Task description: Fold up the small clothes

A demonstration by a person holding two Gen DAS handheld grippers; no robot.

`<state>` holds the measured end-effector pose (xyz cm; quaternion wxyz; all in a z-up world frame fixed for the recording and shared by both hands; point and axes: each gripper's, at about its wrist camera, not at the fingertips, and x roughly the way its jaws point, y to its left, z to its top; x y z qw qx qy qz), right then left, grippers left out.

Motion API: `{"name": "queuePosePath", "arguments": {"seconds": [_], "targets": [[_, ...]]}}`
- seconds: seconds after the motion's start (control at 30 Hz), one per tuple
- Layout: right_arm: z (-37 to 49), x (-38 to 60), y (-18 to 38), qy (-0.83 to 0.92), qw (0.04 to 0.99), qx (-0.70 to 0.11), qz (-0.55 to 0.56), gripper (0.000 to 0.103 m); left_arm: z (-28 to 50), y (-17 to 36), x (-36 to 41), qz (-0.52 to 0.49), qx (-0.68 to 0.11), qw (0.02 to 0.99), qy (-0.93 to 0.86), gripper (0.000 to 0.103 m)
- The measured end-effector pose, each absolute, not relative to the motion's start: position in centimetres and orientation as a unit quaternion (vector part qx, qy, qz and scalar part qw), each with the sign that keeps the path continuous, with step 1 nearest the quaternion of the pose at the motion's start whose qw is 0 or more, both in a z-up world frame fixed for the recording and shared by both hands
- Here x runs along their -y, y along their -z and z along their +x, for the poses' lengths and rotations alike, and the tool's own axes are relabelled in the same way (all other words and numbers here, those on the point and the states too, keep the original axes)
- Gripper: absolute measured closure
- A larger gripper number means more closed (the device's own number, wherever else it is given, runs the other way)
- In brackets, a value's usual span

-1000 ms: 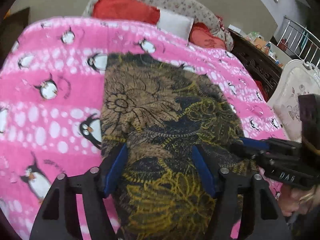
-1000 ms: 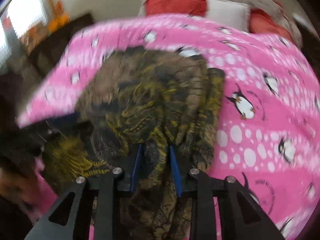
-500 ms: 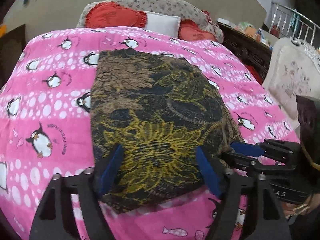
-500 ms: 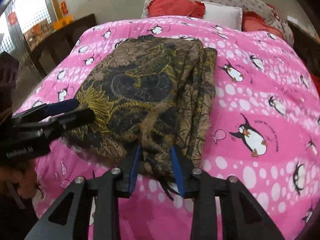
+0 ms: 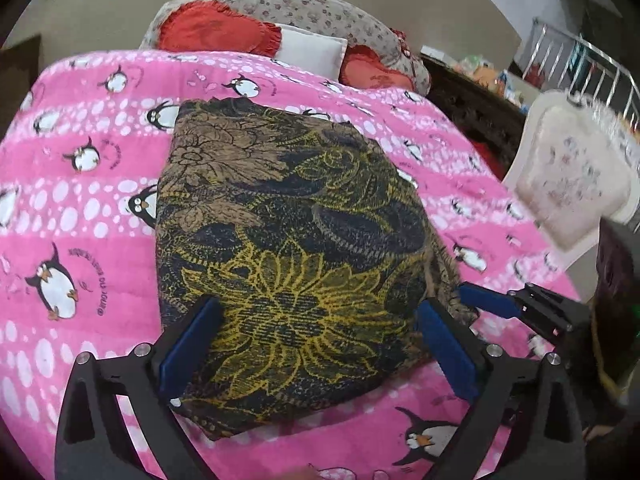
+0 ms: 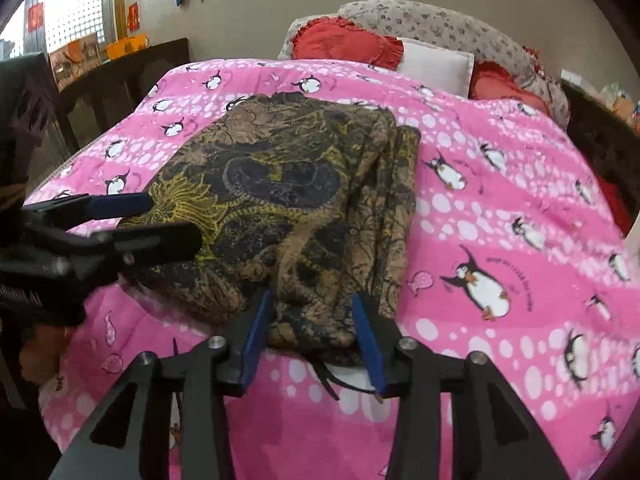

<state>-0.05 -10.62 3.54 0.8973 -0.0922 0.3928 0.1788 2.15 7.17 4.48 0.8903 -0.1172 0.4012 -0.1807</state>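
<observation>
You've just laid the folded cloth (image 5: 288, 256) flat on the bed (image 5: 80, 184); left gripper (image 5: 316, 344) jaws opening wide, right gripper (image 6: 316, 340) jaws opening off the near hem, so this fold looks done.

Folded cloth (image 5: 288, 248) on pink blanket (image 5: 80, 208), left gripper (image 5: 316, 344) opening.

chair (image 5: 576, 176) at right blurred; garment's (image 6: 304, 216) near hem hidden.

You face a bed under a pink penguin blanket (image 5: 100, 168). Far end: red cushions (image 6: 344, 42), a white pillow (image 6: 436, 66), a beige wall (image 6: 260, 20). Far left: a bright gridded window (image 6: 72, 12) and dark wooden furniture (image 6: 120, 76).
</observation>
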Motion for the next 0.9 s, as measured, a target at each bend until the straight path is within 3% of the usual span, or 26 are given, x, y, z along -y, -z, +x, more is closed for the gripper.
{"name": "queuePosePath", "arguments": {"seconds": [0.27, 0.5, 0.9], "targets": [[1.5, 12.9, -2.3, -0.137, 0.873, -0.468, -0.020, 0.005, 2.0, -6.4, -6.7, -0.105, -0.430, 0.885, 0.142, 0.018], [1.0, 11.7, -2.6, -0.133, 0.856, -0.492, -0.086, 0.006, 0.5, -9.8, -6.2, -0.047, -0.438, 0.897, 0.030, 0.019], [-3.7, 14.7, -9.6, -0.110, 0.897, -0.428, -0.004, 0.008, -2.0, -11.7, -6.5, -0.039, -0.430, 0.902, 0.005, 0.019]]}}
